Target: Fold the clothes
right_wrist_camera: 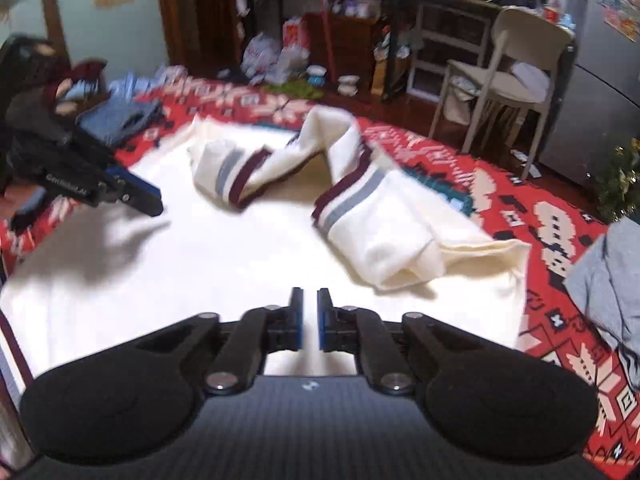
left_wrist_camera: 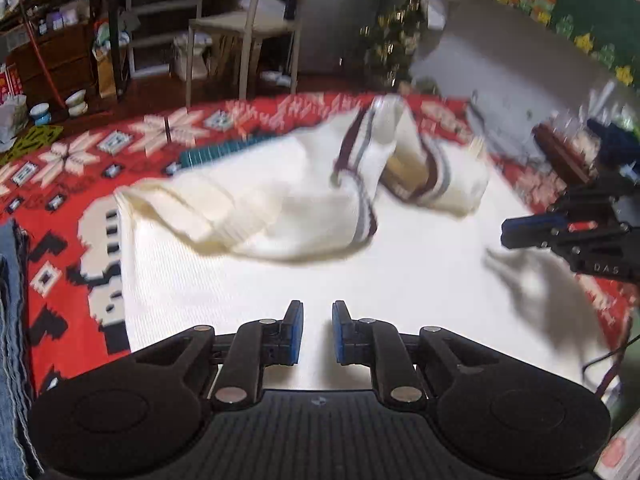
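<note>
- At the far left of my left wrist view, a strip of blue denim point(left_wrist_camera: 12, 320) lies along the edge of the red patterned rug point(left_wrist_camera: 72, 208).
- The cream knit sweater point(left_wrist_camera: 400, 280) is spread flat on that rug, and its body fills the middle of both views.
- One sleeve point(left_wrist_camera: 240, 216) is folded in across the body. Its ribbed cuff points toward the denim, and maroon and grey-blue stripes cross its other end.
- My left tool point(left_wrist_camera: 317, 312) hovers over the near edge of the sweater body. Its blue pads are released with a slim gap between them, and they grip nothing.
- Further right, the second sleeve point(left_wrist_camera: 440, 176) bunches up near the collar, blurred, with the same stripes.
- My right tool point(left_wrist_camera: 520, 236) reaches in from the right over the sweater's side and throws a shadow on the knit. From its own camera, the pads stand parted by a narrow slit, empty, above the sweater's near edge.
- In the right wrist view, folded blue clothes point(right_wrist_camera: 120, 120) sit on the rug behind my left tool.
- A pale chair point(right_wrist_camera: 512, 64) stands on the wooden floor beyond the rug.
- A grey garment point(right_wrist_camera: 608, 280) lies at the far right edge.
</note>
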Action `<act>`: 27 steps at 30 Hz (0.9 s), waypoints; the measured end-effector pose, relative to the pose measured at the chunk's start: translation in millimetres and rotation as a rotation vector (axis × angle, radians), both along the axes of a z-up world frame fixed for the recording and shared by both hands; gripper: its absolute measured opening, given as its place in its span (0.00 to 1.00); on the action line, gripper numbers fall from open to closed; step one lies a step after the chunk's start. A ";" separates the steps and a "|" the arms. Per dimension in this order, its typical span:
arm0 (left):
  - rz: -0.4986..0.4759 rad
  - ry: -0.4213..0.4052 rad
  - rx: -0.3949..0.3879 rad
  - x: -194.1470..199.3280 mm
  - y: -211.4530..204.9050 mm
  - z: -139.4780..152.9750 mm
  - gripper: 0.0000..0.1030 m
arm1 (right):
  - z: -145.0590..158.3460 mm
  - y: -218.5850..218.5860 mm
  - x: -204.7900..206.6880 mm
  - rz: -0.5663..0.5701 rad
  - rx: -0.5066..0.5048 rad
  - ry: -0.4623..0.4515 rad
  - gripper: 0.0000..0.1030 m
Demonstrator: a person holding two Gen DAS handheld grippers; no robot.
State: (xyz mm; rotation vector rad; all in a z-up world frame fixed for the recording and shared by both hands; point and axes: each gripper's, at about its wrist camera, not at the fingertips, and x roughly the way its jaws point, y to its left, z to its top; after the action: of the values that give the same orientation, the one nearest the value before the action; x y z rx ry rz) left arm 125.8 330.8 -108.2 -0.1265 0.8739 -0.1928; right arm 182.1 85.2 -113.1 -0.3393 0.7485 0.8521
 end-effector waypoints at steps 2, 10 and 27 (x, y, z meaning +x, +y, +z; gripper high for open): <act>0.022 -0.041 -0.015 3.0 5.5 12.0 0.28 | 11.0 -9.3 9.8 -0.049 0.053 -0.001 0.14; 0.049 -0.092 -0.031 57.8 22.9 21.6 0.41 | 29.0 -36.3 83.7 -0.191 0.099 -0.020 0.20; 0.012 -0.006 -0.002 30.2 16.7 -15.7 0.30 | -12.7 -18.2 54.3 -0.050 0.045 0.047 0.25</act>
State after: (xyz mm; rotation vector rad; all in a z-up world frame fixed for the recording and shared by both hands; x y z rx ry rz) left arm 156.0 347.5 -123.9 -0.1336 0.8669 -0.1825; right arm 236.4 67.1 -125.9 -0.2601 0.7776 0.8305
